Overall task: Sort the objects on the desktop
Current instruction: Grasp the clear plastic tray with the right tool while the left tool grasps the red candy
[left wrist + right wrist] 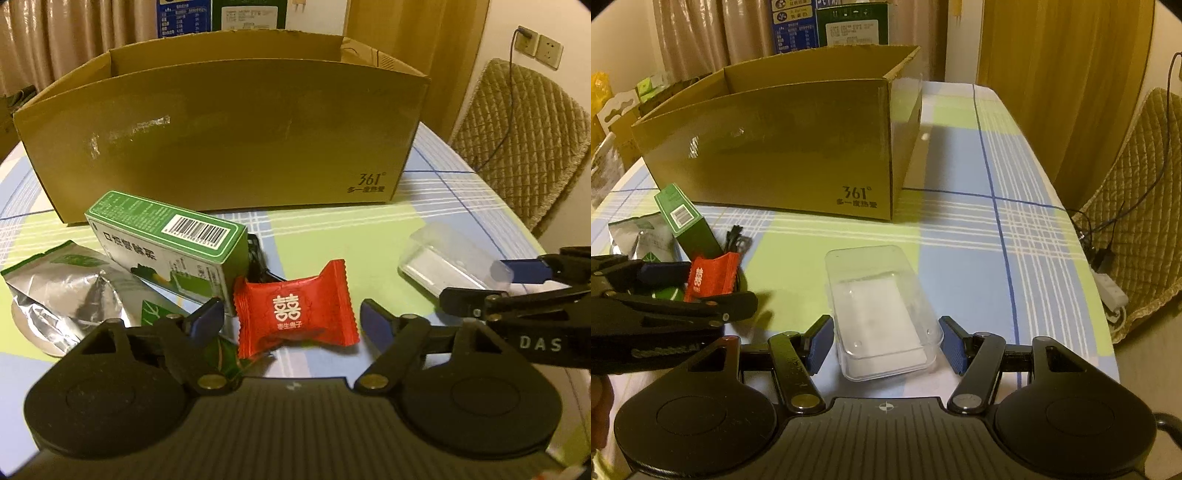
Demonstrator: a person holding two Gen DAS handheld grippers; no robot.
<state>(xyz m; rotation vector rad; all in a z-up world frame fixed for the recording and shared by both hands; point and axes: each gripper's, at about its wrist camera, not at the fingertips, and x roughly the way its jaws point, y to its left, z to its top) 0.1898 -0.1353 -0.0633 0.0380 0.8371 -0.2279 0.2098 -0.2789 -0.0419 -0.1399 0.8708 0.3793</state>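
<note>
A red candy packet [295,314] lies on the checked tablecloth between the fingers of my left gripper [291,317]. The jaws are open, with a small gap on each side of the packet. In the right wrist view the same gripper [701,291] comes in from the left around the packet [709,277]. My right gripper [886,343] is shut on a clear plastic box [879,306], its blue pads [951,345] against both long sides. The left wrist view shows that gripper [487,286] and box [443,262] at the right. An open cardboard box [221,140] stands behind.
A green carton [166,236] leans on a silver foil pouch [62,291] at the left, with a black item [258,258] behind the candy. A quilted chair [1145,184] and a power strip [1108,291] are off the table's right edge. Bare tablecloth [979,240] lies right of the cardboard box [775,147].
</note>
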